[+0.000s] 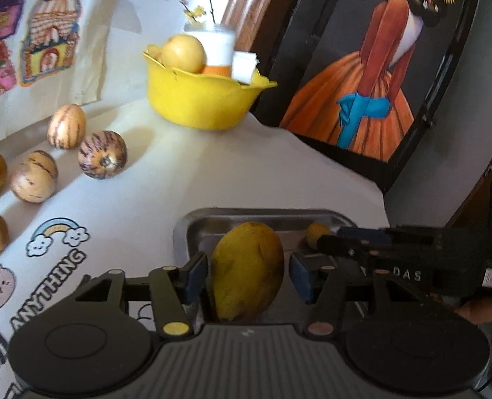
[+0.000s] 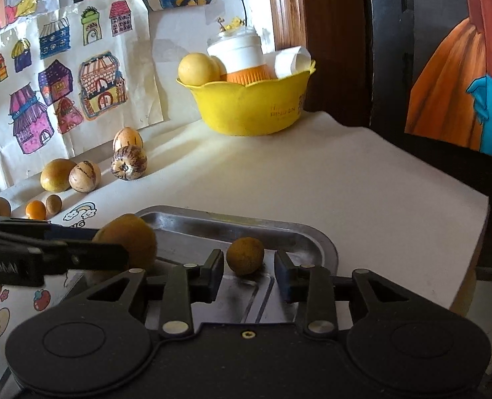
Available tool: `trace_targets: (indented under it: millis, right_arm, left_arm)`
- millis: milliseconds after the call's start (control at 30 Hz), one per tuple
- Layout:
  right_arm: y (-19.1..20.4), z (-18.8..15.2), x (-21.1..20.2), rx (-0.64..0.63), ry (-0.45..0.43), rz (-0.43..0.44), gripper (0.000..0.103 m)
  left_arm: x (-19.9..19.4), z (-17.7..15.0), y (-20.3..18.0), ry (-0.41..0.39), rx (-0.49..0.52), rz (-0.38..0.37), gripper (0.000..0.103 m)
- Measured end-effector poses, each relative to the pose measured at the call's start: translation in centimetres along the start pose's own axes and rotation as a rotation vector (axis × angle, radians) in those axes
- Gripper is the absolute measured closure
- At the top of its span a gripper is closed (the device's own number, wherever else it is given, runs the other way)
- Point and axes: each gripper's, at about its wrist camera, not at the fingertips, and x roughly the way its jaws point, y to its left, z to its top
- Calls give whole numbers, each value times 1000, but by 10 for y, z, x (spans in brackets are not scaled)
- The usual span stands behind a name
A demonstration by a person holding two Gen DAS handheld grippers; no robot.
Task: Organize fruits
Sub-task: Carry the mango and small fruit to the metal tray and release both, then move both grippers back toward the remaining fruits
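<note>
1. Far left on the worktop (image 2: 312,183), loose fruit waits along the wall: three striped melons (image 1: 102,154), a yellow-brown fruit (image 2: 56,174), a small orange one (image 2: 35,209) and a couple of little brown ones.
2. Here's the left gripper (image 1: 248,274), over the near left part of the metal tray (image 1: 262,214), with a yellow mango (image 1: 247,271) standing between its blue pads (image 1: 197,274). The jaws look spread a touch wider than the fruit, with a sliver of gap on the right side. Whether the left pad touches, I cannot tell.
3. My read: this is the set-down step, mango going onto the tray, and it looks to be at or near the tray floor.
4. Moving right, the right gripper (image 2: 249,271) hangs over the same tray, jaws spread wide, a small brown round fruit (image 2: 245,255) lying on the tray just ahead of them, untouched.
5. At the back, the yellow bowl (image 2: 246,113) holds a pale round fruit and cups.
6. Next move, I'd judge: draw the left gripper straight back without nudging the mango, then reach for the wall fruit.
</note>
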Motion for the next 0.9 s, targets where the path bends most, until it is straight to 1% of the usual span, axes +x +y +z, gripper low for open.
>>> trace_targets:
  millis: [67, 100, 133, 167, 233, 267, 333, 367, 400, 433, 500, 600, 800, 900]
  right_arm:
    - [2, -2, -8, -3, -13, -6, 60]
    - [4, -3, -12, -8, -19, -8, 56]
    - [5, -3, -16, -13, -26, -11, 48]
    - [7, -4, -21, -18, -34, -17, 44]
    - [12, -6, -31, -35, -51, -24, 31]
    - [15, -7, -35, -44, -56, -26, 28]
    - [20, -10, -44, -60, -65, -32, 21]
    - [23, -11, -49, -66, -69, -33, 20]
    - [25, -13, -53, -71, -73, -32, 15]
    - [28, -15, -57, -73, -79, -31, 11]
    - [34, -19, -67, -72, -91, -32, 6]
    - [43, -28, -83, -53, -99, -29, 1]
    - [62, -57, -111, 17, -102, -44, 1]
    - [72, -73, -121, 24, -99, -63, 1]
  left_arm:
    - [-8, -2, 2, -12, -15, 4, 39]
    - [-13, -3, 2, -16, -19, 8, 35]
    - [-17, -4, 2, -23, -20, 15, 30]
    - [-22, -6, 2, -36, -19, 28, 27]
    - [-33, -8, 0, -67, -10, 64, 15]
    - [-39, -10, -1, -87, -4, 81, 12]
    - [-50, -13, -2, -107, 4, 98, 3]
    - [-55, -15, -2, -114, 4, 107, 2]
    - [-60, -17, -2, -121, 2, 114, 1]
    - [-65, -19, -1, -125, -2, 119, 1]
    - [-75, -26, 0, -125, -12, 128, 1]
    - [-91, -40, 3, -133, -23, 143, 1]
    - [-124, -73, 8, -147, -36, 192, 0]
    - [-138, -88, 8, -149, -20, 213, 0]
